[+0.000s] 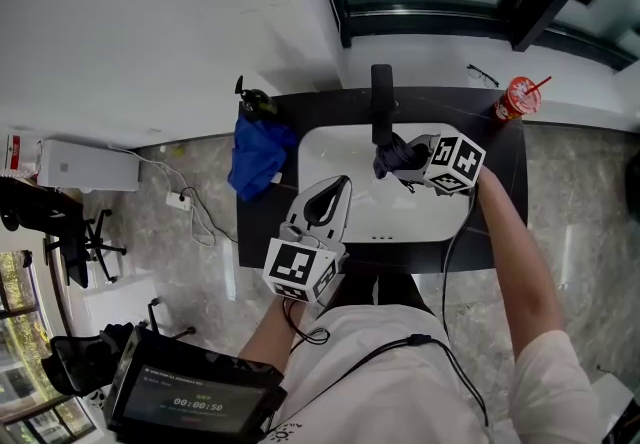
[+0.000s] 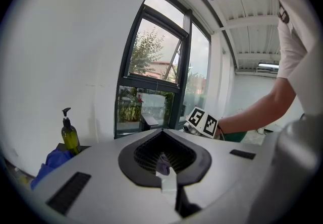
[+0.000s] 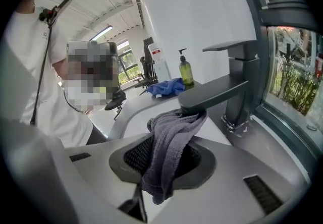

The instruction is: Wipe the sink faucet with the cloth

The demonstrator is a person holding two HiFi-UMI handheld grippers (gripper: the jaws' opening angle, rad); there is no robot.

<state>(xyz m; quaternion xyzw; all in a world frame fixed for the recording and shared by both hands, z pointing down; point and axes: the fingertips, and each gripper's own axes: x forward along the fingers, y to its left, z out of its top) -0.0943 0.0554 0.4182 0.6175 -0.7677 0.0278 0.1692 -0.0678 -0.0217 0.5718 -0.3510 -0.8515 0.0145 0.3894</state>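
- At the far left of the black counter (image 1: 262, 222), a blue rag (image 1: 258, 157) and a soap bottle (image 1: 255, 102) sit near each other, apart from the job.
- My left gripper (image 1: 330, 200) hovers over the front left of the white sink (image 1: 335, 154). Its fingers are closed together on nothing.
- In the middle, the dark faucet (image 1: 381, 102) stands at the sink's back edge, with its spout reaching over the basin.
- My right gripper (image 1: 408, 158) has its fingers clamped on the grey cloth (image 1: 390, 158). The cloth's upper fold is bunched against the end of the spout.
- I judge the step in hand to be wiping the spout. To do it well I should hold the grip firm, press the fold flat on the metal, draw it back along the spout toward the base, and then go over the lever on top.
- The loose tail hanging across my fingers could slip out or snag.
- The head view shows the whole layout, including a red cup (image 1: 517, 98) at the far right, but the cloth is only a dark lump there.
- The right gripper view shows the cloth tucked under the spout tip.
- The left gripper view shows my right gripper's marker cube (image 2: 203, 121), but not the cloth's contact with the spout.
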